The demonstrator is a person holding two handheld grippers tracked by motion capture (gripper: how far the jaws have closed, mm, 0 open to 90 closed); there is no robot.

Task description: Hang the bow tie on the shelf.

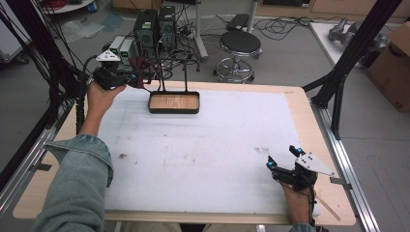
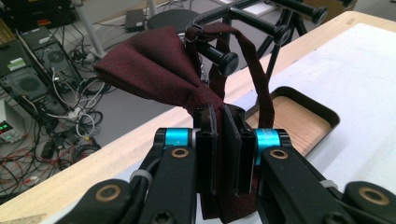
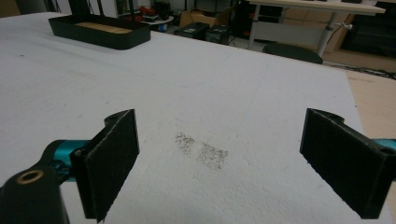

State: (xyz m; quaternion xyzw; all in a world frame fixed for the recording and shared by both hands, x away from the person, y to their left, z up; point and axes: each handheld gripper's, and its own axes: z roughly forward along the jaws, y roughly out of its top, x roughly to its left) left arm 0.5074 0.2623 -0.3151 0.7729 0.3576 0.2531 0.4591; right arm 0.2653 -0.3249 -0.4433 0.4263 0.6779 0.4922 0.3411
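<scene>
1. At the far left of the counter (image 1: 309, 125), the left gripper (image 1: 126, 79) is held up by the person's left hand (image 1: 100, 96), the denim sleeve (image 1: 77, 183) reaching in from the near left edge.
2. Its fingers (image 2: 205, 149) are closed narrow on a dark maroon bow tie (image 2: 159, 74). In the left gripper view the cloth is pinched between the two black pads, one wing fanning up to the left and more fabric hanging below the fingers.
3. The bow tie's strap (image 2: 259, 79) loops over a black bar of the stand (image 2: 261, 23), so the tie sits at the stand's left side, above the far left of the white mat (image 1: 203, 145).
4. Just right of that gripper stands the black tray (image 1: 174, 110) with a wooden floor, the base of the stand; its thin black uprights rise from the tray's far edge. It rests on the far part of the mat, left of centre.
5. The mat's middle carries a few dark smudges (image 3: 201, 150); they lie just ahead of the right gripper.
6. At the near right, the right gripper (image 1: 283, 160) rests low over the mat, held by the right hand (image 1: 297, 200). Its fingers (image 3: 112, 161) are spread wide with nothing between them.
7. No brand, label or writing is readable on any of these things.
</scene>
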